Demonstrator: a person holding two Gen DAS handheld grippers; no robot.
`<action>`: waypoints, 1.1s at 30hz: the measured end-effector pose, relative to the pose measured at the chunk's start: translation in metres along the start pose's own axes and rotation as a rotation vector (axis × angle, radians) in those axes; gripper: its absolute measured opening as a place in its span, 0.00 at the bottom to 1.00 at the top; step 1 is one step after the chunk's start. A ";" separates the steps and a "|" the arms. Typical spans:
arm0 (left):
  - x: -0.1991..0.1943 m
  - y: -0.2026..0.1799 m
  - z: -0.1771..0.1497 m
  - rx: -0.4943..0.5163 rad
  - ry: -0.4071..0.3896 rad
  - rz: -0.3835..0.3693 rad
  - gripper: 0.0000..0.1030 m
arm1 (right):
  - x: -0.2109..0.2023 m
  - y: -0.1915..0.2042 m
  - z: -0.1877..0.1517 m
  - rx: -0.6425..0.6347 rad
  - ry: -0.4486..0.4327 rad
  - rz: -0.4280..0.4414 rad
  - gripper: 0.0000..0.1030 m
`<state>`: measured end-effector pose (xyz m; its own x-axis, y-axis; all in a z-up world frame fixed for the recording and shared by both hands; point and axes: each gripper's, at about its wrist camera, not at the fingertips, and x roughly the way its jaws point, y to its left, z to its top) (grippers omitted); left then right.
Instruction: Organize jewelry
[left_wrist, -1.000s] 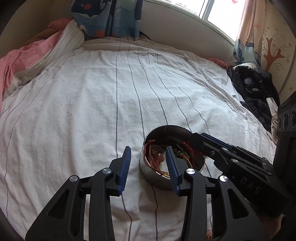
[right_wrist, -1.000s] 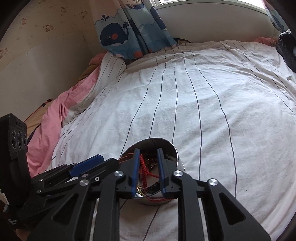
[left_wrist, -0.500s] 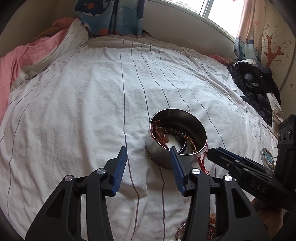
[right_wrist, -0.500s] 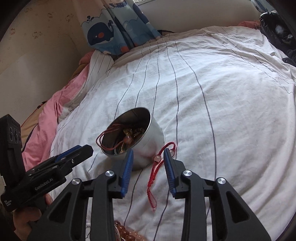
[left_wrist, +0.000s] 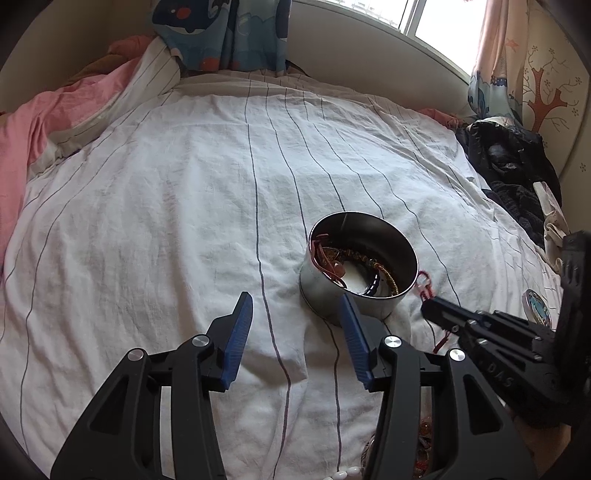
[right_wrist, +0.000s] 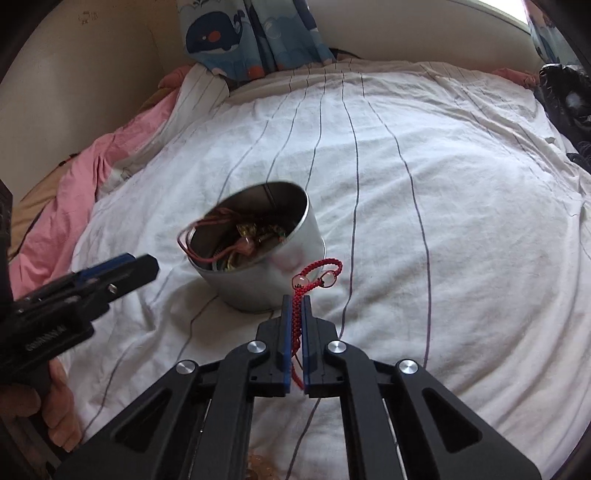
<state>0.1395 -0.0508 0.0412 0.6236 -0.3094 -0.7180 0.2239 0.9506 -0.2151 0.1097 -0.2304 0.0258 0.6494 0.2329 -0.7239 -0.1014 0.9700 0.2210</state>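
A round metal tin (left_wrist: 317, 291) stands on the striped white bedsheet (left_wrist: 166, 221), with a tangle of red cords, beads and bracelets inside. My left gripper (left_wrist: 294, 297) is open and empty just in front of the tin's near left side. My right gripper (right_wrist: 296, 298) is shut on a red braided bracelet (right_wrist: 317, 267), whose looped end with clear beads sticks out past the fingertips, beside the tin (right_wrist: 291, 258). In the left wrist view the right gripper (left_wrist: 428, 304) sits right of the tin, with the bracelet (left_wrist: 424, 284) at its tip. In the right wrist view the left gripper (right_wrist: 142, 266) is left of the tin.
More beaded jewelry (left_wrist: 424, 435) lies on the sheet close under the grippers, and a round badge (left_wrist: 537, 302) lies at the right. Dark clothes (left_wrist: 509, 166) are heaped at the bed's right edge, and a pink quilt (left_wrist: 37, 122) at its left. A whale curtain (right_wrist: 251, 37) hangs behind.
My right gripper drew back from over the tin, with the red bracelet dropping beside the tin, then shut on it. My left gripper backed off from the tin's rim and widened a little.
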 end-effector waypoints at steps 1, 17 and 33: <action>0.000 -0.001 0.000 0.001 0.000 0.000 0.45 | -0.010 0.002 0.005 -0.002 -0.039 0.013 0.05; 0.012 -0.006 0.013 0.013 0.005 0.054 0.48 | -0.009 0.016 0.019 -0.009 -0.029 0.091 0.34; -0.010 -0.037 -0.001 0.083 0.009 0.090 0.48 | -0.050 0.014 -0.011 -0.029 -0.038 0.041 0.42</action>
<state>0.1242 -0.0826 0.0550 0.6373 -0.2221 -0.7380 0.2288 0.9689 -0.0940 0.0673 -0.2279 0.0579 0.6722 0.2702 -0.6893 -0.1501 0.9614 0.2305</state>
